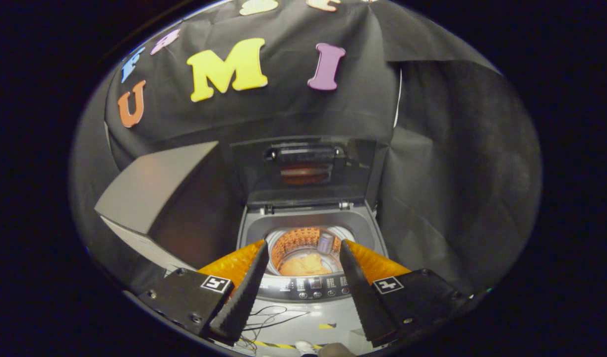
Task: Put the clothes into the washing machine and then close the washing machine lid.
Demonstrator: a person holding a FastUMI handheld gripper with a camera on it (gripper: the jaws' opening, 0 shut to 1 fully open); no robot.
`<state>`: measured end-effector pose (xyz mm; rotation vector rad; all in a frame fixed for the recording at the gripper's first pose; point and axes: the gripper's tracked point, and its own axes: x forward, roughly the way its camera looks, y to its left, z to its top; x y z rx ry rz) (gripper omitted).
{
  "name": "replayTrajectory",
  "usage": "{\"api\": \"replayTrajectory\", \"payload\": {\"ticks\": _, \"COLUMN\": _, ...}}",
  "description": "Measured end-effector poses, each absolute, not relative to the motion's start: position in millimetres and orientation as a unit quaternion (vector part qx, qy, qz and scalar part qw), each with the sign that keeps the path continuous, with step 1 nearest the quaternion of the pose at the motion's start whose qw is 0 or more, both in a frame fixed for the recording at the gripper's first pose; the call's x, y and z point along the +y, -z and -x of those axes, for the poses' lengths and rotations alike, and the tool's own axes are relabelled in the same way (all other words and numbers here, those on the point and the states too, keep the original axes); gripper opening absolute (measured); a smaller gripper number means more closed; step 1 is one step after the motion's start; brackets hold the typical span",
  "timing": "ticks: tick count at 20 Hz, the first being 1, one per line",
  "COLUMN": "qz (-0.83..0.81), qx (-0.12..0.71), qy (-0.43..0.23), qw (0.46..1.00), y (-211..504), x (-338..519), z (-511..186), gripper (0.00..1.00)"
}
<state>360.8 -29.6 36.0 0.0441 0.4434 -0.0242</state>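
Hovering over the washing machine (311, 225), its lid (303, 168) upright and the clothes (303, 265) already in the drum.

From here the risk is the big lid: it stands against the booth wall well beyond the gripper (303, 258), whose fingers are spread and empty, so a push landing off-centre or near the hinge could slip off, or let it slam. The orange clothes lie low in the drum, so snagging looks unlikely. The control panel (311, 285) just below the fingers could get bumped.
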Motion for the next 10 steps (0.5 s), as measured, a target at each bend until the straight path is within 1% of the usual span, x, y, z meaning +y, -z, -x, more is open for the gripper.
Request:
{"api": "replayTrajectory", "payload": {"ticks": 1, "qz": -0.023, "qx": 0.206, "qy": 0.009, "qw": 0.978, "y": -51, "x": -25, "z": -355, "gripper": 0.90}}
{"api": "replayTrajectory", "payload": {"ticks": 4, "qz": -0.015, "qx": 0.168, "qy": 0.009, "qw": 0.986, "y": -98, "x": -19, "z": -350, "gripper": 0.95}}
{"api": "replayTrajectory", "payload": {"ticks": 5, "qz": -0.010, "qx": 0.158, "qy": 0.006, "qw": 0.987, "y": -114, "x": -17, "z": -354, "gripper": 0.96}}
{"api": "replayTrajectory", "payload": {"ticks": 7, "qz": 0.002, "qx": 0.140, "qy": 0.001, "qw": 0.990, "y": -142, "x": -14, "z": -372, "gripper": 0.96}}
{"api": "replayTrajectory", "payload": {"ticks": 10, "qz": -0.003, "qx": 0.135, "qy": -0.004, "qw": 0.991, "y": -166, "x": -15, "z": -416, "gripper": 0.96}}
